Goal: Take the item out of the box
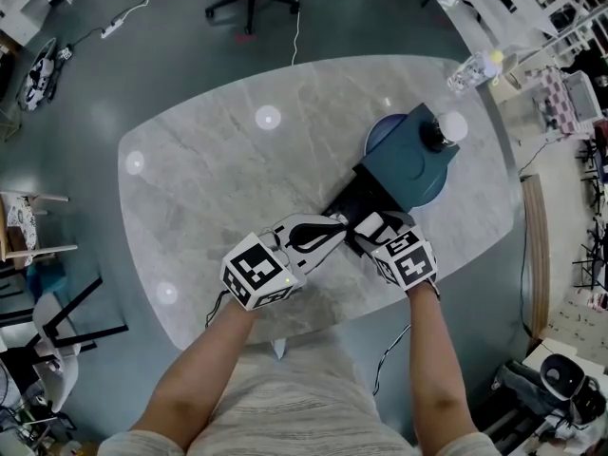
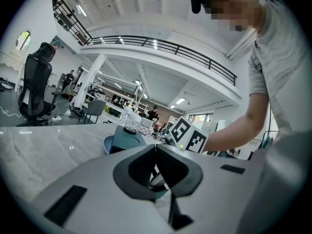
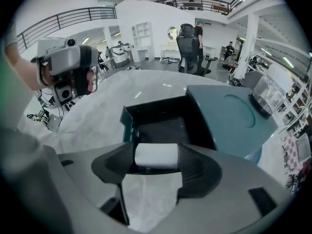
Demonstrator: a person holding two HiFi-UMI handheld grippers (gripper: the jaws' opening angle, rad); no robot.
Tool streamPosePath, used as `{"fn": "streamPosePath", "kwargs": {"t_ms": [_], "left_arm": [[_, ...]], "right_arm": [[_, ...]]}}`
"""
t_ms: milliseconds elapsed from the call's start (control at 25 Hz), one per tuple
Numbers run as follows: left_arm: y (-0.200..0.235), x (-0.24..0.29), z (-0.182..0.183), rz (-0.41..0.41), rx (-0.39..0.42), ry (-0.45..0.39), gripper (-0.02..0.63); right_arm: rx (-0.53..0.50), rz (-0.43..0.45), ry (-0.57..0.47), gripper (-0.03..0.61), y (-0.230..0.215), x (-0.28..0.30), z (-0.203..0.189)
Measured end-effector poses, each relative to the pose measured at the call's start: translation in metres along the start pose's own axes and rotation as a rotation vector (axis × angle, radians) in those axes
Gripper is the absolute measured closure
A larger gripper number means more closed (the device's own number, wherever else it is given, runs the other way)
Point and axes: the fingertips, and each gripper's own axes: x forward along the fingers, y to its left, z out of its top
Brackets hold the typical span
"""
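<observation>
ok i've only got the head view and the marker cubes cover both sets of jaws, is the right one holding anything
Observer: Yes. In the right gripper view, the right gripper is shut on a white block.
Operator: is it clear of the box
Observer: It looks so. The open black drawer lies beyond the block, and the marble table shows directly below it.
Operator: and the left one
Observer: In the left gripper view, the left gripper has its jaws together with nothing between them. It points toward the right gripper's marker cube.
</observation>
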Motion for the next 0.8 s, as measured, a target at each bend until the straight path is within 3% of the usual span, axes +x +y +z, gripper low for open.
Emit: {"fn": "streamPosePath", "kwargs": {"t_ms": [440,800], "left_arm": [[-0.0010,-0.0007,0.0003,0.000,0.000,-0.001,0.594],[-0.0010,-0.0003,-0.0022,0.001,0.001,0.000,0.594]], "right_arm": [[-0.060,-0.049,0.042,0.282,0.0018,0.0079,-0.0065],[-0.051,-0.060,0.016,0.282,-0.0011,0.0093,-0.0064]]}}
